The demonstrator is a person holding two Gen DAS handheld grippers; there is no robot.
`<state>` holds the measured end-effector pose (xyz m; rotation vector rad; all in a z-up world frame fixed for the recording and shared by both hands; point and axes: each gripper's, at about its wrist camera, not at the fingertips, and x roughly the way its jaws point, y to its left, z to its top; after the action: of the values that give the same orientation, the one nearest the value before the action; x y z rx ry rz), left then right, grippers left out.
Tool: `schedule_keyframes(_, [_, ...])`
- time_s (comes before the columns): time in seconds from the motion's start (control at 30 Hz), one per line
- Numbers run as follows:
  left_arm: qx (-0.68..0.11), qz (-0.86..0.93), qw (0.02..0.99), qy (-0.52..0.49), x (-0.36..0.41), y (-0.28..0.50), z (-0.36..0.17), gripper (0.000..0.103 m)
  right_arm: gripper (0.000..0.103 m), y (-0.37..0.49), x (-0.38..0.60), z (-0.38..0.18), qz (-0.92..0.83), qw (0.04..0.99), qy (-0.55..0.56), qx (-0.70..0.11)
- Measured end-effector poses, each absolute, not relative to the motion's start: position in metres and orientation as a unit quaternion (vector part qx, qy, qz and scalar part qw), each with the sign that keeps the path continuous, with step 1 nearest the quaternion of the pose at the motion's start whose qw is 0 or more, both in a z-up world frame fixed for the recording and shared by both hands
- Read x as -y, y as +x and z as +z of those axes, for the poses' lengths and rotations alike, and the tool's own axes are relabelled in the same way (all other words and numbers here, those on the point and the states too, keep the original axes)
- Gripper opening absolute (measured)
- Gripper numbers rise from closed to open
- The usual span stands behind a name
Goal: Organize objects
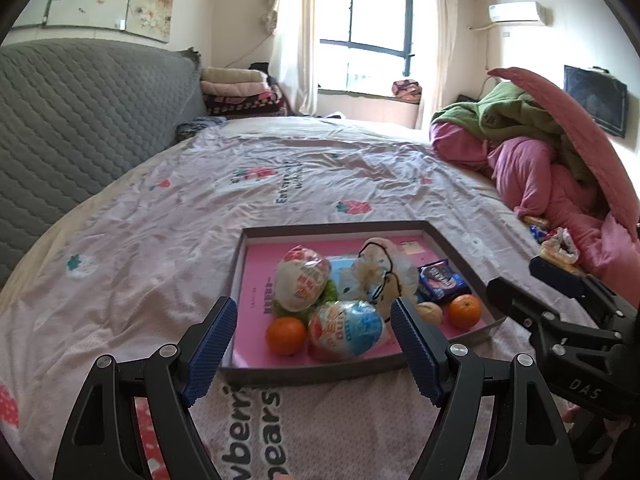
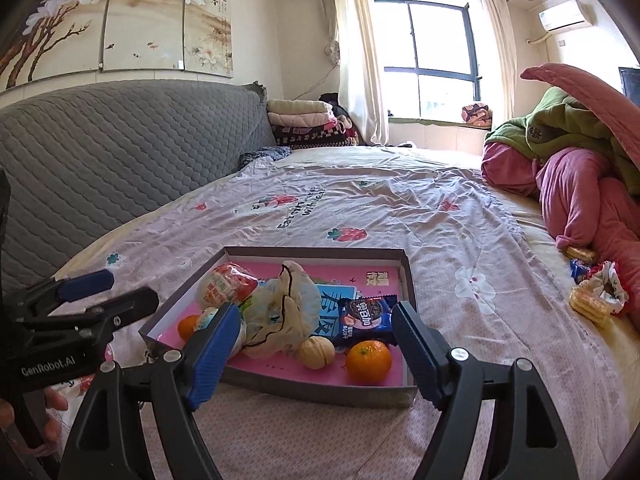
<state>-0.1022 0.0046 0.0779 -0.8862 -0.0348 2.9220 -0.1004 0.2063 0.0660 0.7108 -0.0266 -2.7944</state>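
— So, how do the two grippers stand?

— Both spread wide, nothing between the pads. The left gripper (image 1: 312, 320) hangs over the near edge of the tray (image 1: 340, 227); the right gripper (image 2: 316, 326) is just beside it, over the same edge.

— And the things being sorted?

— In the tray, on its pink floor: two oranges, one at the near left (image 1: 286, 336) and one at the near right (image 1: 465, 311), two round wrapped snacks (image 1: 304, 278), a crumpled plastic bag (image 2: 280, 312), a walnut (image 2: 317, 353) and a blue cookie packet (image 2: 366, 320). A few more snacks (image 2: 592, 300) lie well apart, on the right by the bedding.

— What does the tray sit on?

— A bed — a wrinkled pale sheet (image 2: 400, 208) printed with strawberries and lettering. Pink and green quilts (image 2: 580, 168) are heaped on the right, a grey quilted headboard (image 2: 120, 152) runs along the left, folded blankets (image 2: 304, 120) sit at its far end, and a bright window (image 2: 436, 40) with curtains stands beyond.
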Motion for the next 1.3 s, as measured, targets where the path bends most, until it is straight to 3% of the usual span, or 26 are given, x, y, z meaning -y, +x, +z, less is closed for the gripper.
schedule_keyframes(0.87, [0.012, 0.948, 0.024, -0.316, -0.002, -0.061, 0.068, 0.08, 0.078, -0.062, -0.202, 0.069, -0.965, 0.108, 0.241, 0.011])
schedule_keyframes(1.3, [0.013, 0.936, 0.018, -0.351, 0.0, -0.063, 0.028, 0.08, 0.078, -0.049, -0.202, 0.042, -0.958, 0.101, 0.268, 0.017])
